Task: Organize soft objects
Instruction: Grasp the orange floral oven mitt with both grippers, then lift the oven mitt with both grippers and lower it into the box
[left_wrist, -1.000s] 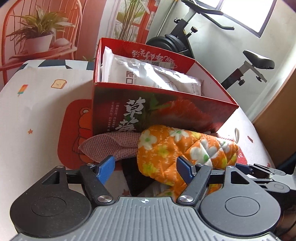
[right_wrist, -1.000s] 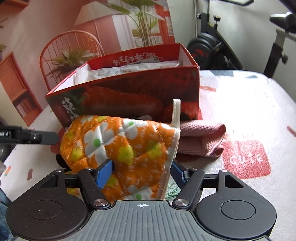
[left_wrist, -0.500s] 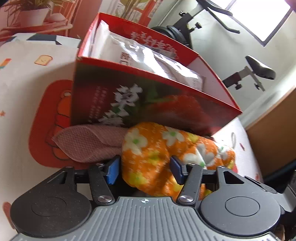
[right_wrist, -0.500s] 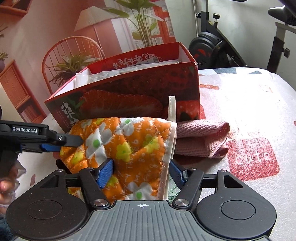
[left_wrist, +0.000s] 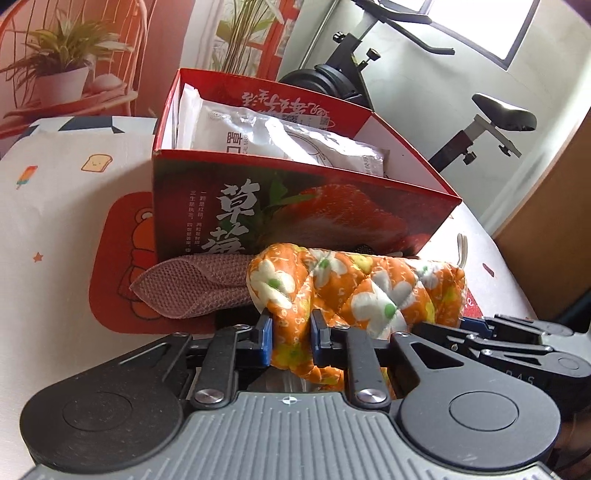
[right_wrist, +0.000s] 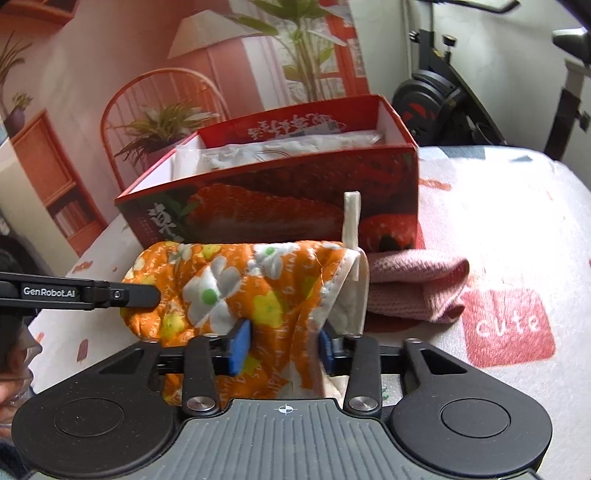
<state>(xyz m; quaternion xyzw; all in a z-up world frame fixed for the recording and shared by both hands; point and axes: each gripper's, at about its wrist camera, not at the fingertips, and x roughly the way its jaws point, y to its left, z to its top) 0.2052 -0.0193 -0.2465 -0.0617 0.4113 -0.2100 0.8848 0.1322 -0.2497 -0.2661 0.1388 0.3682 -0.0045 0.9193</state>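
One orange flowered oven mitt (left_wrist: 354, 291) is held between two grippers above a table covered with a printed cloth (right_wrist: 517, 229). The left gripper (left_wrist: 290, 341) is seen closing, its two blue pads (left_wrist: 265, 339) squeezing a bunched fold at the mitt's closed end. The right gripper (right_wrist: 282, 347) is likewise closing, its two blue pads (right_wrist: 238, 345) pressed on the fabric just inside the mitt's white-trimmed cuff, where one cream hanging loop (right_wrist: 351, 218) stands upright. In the right wrist view the left gripper's black finger is seen reaching the mitt's far end from the left side; in the left wrist view the right gripper's black linkage is seen at the lower right. One folded pink knitted cloth (left_wrist: 192, 288) lies on the table behind the mitt, touching the front wall of one red strawberry-printed box (left_wrist: 295, 218), partly on an orange bear print of the cloth. The box stands open toward the table's far edge, and white plastic packets (left_wrist: 288, 140) are lying in it; two can be made out, though the exact count cannot be told. One red patch reading "cute" (right_wrist: 509, 325) is printed on the cloth near the right edge. One exercise bike (left_wrist: 436, 92) stands beyond the table.
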